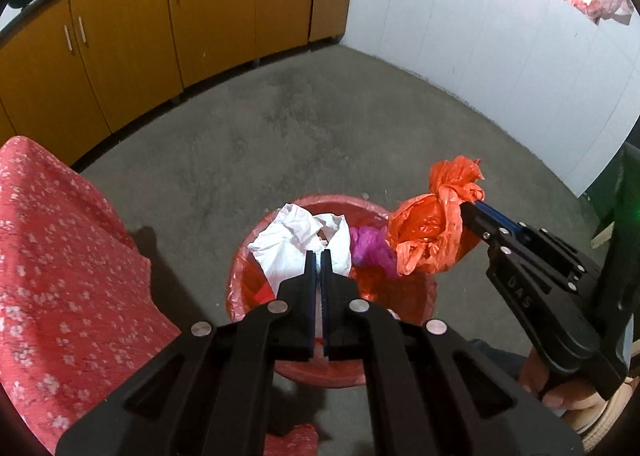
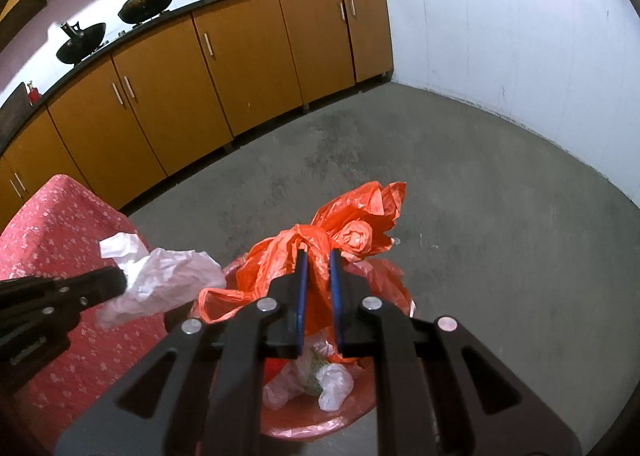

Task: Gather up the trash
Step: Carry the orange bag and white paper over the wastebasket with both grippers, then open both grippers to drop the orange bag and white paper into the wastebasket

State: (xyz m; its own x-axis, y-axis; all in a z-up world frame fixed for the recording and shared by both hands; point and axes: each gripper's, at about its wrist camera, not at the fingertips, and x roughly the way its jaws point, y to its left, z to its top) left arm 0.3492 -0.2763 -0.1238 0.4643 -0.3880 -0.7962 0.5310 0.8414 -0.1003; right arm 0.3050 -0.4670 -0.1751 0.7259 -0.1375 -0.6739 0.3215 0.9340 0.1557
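A red bin [image 1: 332, 374] lined with a red bag stands on the concrete floor; it also shows in the right wrist view [image 2: 316, 426]. My left gripper [image 1: 319, 254] is shut on a crumpled white paper [image 1: 298, 244] and holds it over the bin; the paper also shows in the right wrist view [image 2: 160, 284]. My right gripper [image 2: 317, 254] is shut on a knotted orange plastic bag [image 2: 340, 240] above the bin's right rim; the bag also shows in the left wrist view [image 1: 434, 223]. Purple plastic [image 1: 370, 246] and white wrappers [image 2: 320, 384] lie inside the bin.
A red flowered cloth [image 1: 60, 276] covers furniture left of the bin. Orange cabinets [image 2: 224, 71] line the far wall, with woks [image 2: 148, 3] on the counter. A white wall [image 2: 520, 35] runs along the right. Bare concrete floor [image 1: 320, 127] lies beyond the bin.
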